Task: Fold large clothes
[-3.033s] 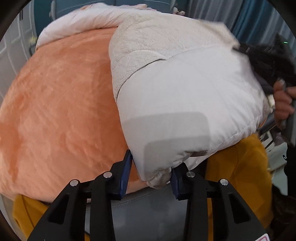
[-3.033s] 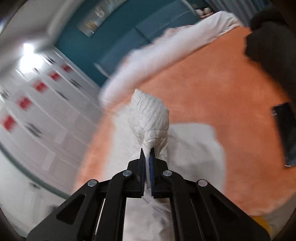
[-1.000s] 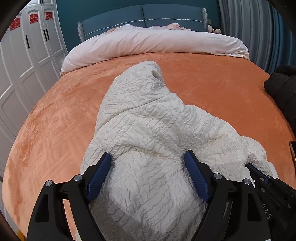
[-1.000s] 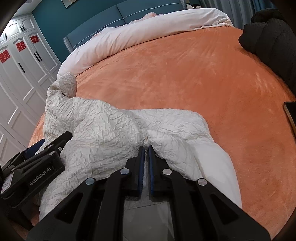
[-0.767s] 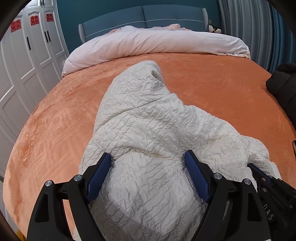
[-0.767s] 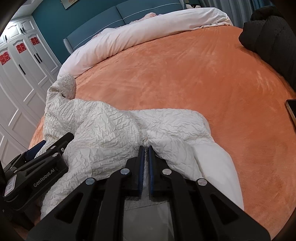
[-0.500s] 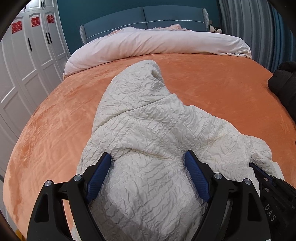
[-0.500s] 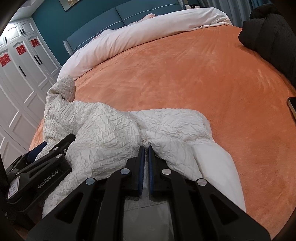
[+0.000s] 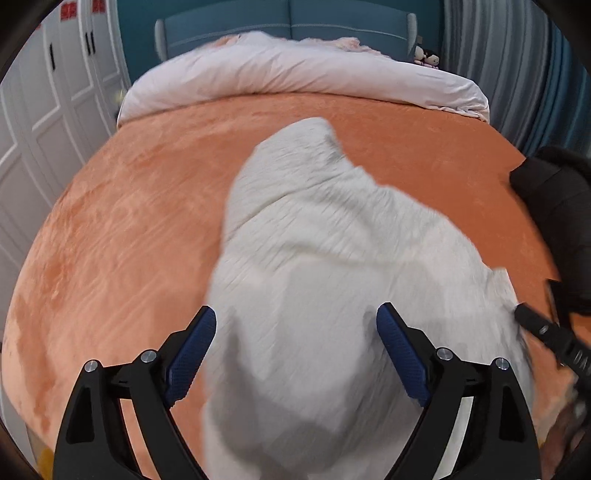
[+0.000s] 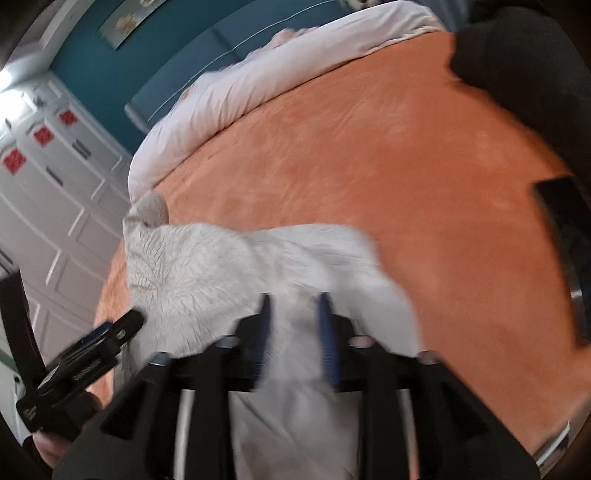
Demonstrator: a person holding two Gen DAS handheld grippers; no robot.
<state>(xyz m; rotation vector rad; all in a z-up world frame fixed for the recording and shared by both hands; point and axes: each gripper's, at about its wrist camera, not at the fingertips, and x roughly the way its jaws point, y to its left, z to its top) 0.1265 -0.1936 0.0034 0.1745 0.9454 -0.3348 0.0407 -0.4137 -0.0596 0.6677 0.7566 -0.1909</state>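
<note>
- On the orange plush bedspread [image 9: 122, 229], near its close edge, lies the crumpled cream-white quilted garment [image 9: 332, 258], one narrow end reaching away toward the rolled pale pink duvet [image 9: 295, 74] at the head of the bed.
- Left gripper [image 9: 295, 343]: its blue-padded fingers [image 9: 192, 350] stand wide apart, released, straddling the near bulk of the garment; cloth fills the gap between them, and motion blur hides whether either pad touches it.
- Right gripper [image 10: 293, 332]: its blue-padded fingers [image 10: 327, 332] are parted, with a fold of the garment [image 10: 221, 269] lying between and beyond them; the frame is blurred, so contact with the cloth cannot be judged.
- Right wrist view: the left gripper [image 10: 103, 336] appears at lower left, at the garment's left edge.
- Left wrist view: a black tip of the right gripper [image 9: 543, 332] shows at the garment's right edge.
- Surroundings: a black fuzzy garment [image 9: 554, 206] sits at the right side of the bedspread, well apart from the white one; a dark flat phone-like slab [image 10: 565, 236] lies near it; white panelled wardrobe doors [image 10: 48, 192] with red emblems stand to the left; a teal upholstered headboard [image 9: 288, 29] rises behind the duvet.
</note>
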